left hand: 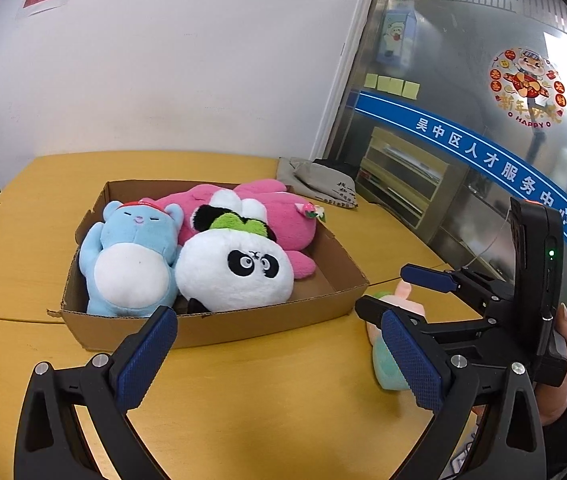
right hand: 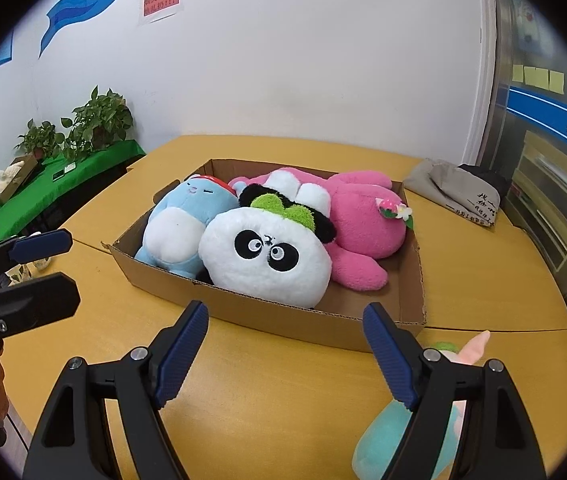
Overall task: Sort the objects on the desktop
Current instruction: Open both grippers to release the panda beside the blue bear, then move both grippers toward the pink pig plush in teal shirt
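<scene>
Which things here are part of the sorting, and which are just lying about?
Part of the job: cardboard box, blue plush, panda plush, pink plush, teal-and-pink plush outside the box.

Lying about: grey bag, potted plants.

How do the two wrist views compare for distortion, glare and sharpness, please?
Left wrist view: fisheye bends the table edge, reflections wash over the glass partition, the panda plush is sharp. Right wrist view: dark vignette corners, the cardboard box crisp, no strong glare.

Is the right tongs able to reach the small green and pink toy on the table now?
Probably yes. The toy lies on the bare table outside the box, just beside the open right tongs, with nothing between them.
</scene>
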Available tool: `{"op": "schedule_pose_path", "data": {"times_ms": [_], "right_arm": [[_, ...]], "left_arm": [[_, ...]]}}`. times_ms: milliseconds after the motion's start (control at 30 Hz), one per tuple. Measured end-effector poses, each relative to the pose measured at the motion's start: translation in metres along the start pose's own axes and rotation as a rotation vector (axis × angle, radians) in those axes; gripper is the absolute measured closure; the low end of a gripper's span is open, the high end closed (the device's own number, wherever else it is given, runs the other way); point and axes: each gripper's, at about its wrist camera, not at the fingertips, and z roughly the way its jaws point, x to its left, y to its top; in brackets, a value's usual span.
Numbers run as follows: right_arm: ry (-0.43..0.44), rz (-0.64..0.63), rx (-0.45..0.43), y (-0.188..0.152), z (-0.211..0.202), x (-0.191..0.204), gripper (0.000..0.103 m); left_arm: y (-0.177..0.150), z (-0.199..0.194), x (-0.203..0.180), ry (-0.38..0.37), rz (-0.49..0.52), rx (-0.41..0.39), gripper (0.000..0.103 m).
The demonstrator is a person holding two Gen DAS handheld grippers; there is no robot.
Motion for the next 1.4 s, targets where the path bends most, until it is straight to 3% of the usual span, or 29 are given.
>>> {"op": "schedule_pose_path", "data": {"times_ms": [1067,1300,1400], "right_arm": [[-0.001,0.006,0.023,-0.001,0.017,-0.007,0.023],[0.027,0.02,-0.003,-0.007,0.007,-0.017,0.023],[-0.002,0.044,-0.028,-0.016,-0.006,-0.044,0.023]], "left_arm": [[-0.004,0.023,0.007,-0.025,-0.022,0.042,0.0],[-0.008,0.033,0.005,-0.059,-0.042,0.07,0.0],[-0.014,0.042,0.003,-0.103,-0.062,0.101,0.0]]}}
